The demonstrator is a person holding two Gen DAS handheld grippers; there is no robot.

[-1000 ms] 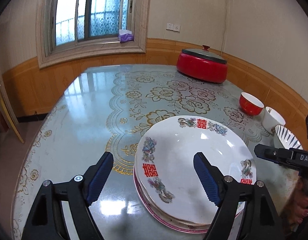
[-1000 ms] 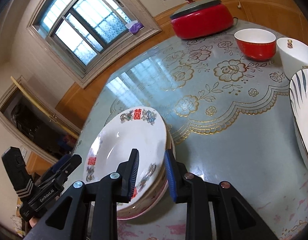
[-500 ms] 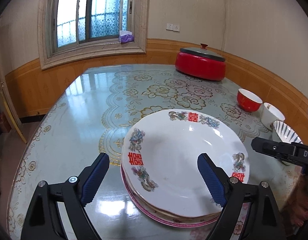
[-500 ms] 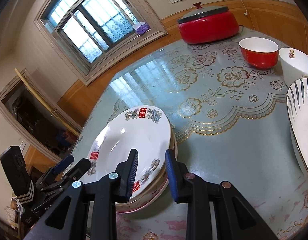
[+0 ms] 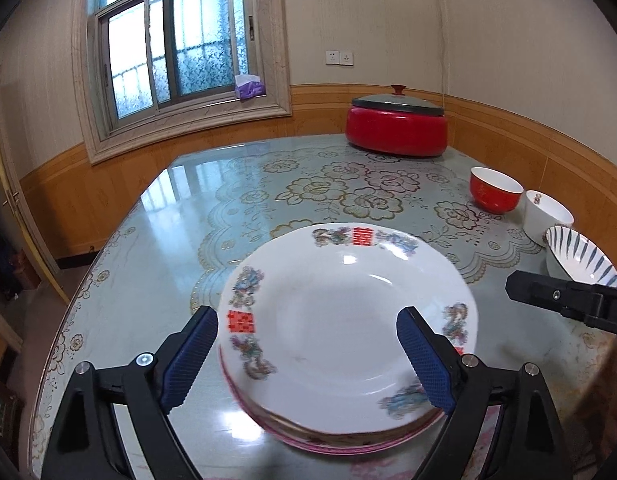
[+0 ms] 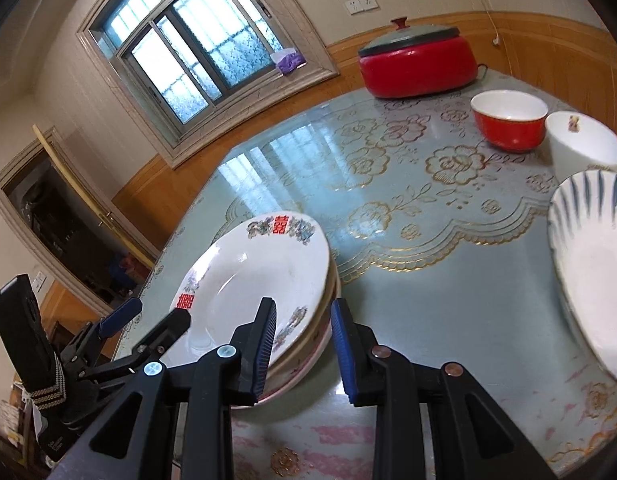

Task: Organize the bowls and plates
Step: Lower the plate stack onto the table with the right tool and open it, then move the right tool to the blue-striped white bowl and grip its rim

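Observation:
A stack of plates [image 5: 340, 332] with a white, red-marked plate on top sits at the near table edge; it also shows in the right wrist view [image 6: 248, 288]. My left gripper [image 5: 308, 360] is open wide above the stack's near side, touching nothing. My right gripper [image 6: 302, 344] is open with a narrow gap, its left finger over the stack's rim and its right finger outside it. A red bowl [image 5: 494, 196], a white bowl [image 5: 546, 214] and a blue-striped bowl [image 5: 580, 254] stand in a row at the right. They also show in the right wrist view: red bowl [image 6: 508, 120], white bowl [image 6: 584, 152], striped bowl [image 6: 596, 264].
A red lidded electric pot [image 5: 396, 128] stands at the far right of the floral glass-topped table [image 5: 228, 208]. Wooden wall panelling borders the table's far and right sides. A window is at the back left. A doorway [image 6: 68, 216] is to the left.
Both grippers have drawn back and risen from the plate stack, which looks lower and nearer. The right gripper's jaws have opened a little wider. The plates have not moved.

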